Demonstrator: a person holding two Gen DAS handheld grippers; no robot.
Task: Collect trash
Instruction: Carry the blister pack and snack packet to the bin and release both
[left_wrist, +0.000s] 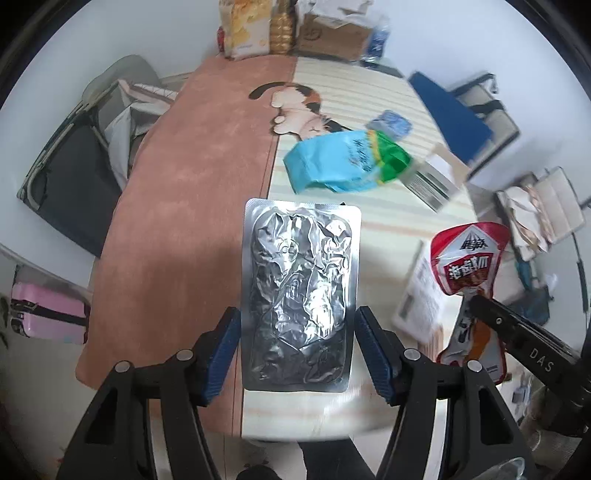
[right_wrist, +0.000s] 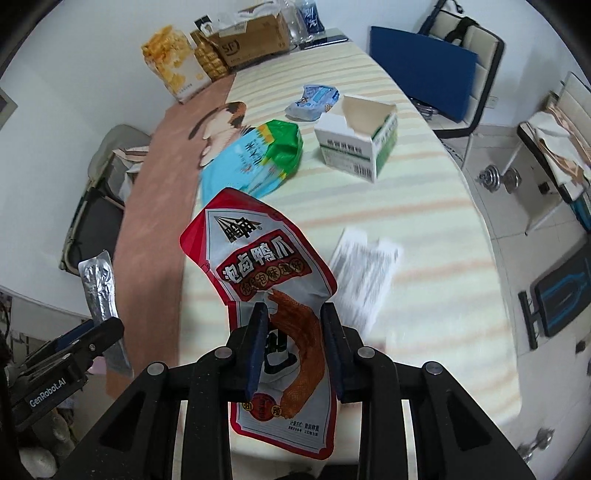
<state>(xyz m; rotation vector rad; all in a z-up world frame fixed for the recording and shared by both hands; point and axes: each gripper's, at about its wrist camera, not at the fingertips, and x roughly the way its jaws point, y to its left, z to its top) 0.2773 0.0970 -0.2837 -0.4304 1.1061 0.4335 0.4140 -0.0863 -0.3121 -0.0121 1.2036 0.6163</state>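
Both grippers loaded above the table's near edge, more trash waiting beyond.

Between my left gripper (left_wrist: 297, 350) fingers a crumpled silver foil pouch (left_wrist: 299, 291) stands clamped, its long axis running straight out along the fingers; my right gripper (right_wrist: 293, 349) is clenched on the lower half of a red duck-claw snack packet (right_wrist: 266, 280), also lengthwise, its top tilted left. Out past the fingertips, on the striped half of the table (right_wrist: 424, 221), lies a white leaflet (right_wrist: 365, 273) just right of the packet, nearer my right hand. Farther toward the far edge sit a blue-green bag (right_wrist: 258, 158), an open carton (right_wrist: 358, 144) and a small blue wrapper (right_wrist: 314, 98). I judge both loads need dropping before another reach.
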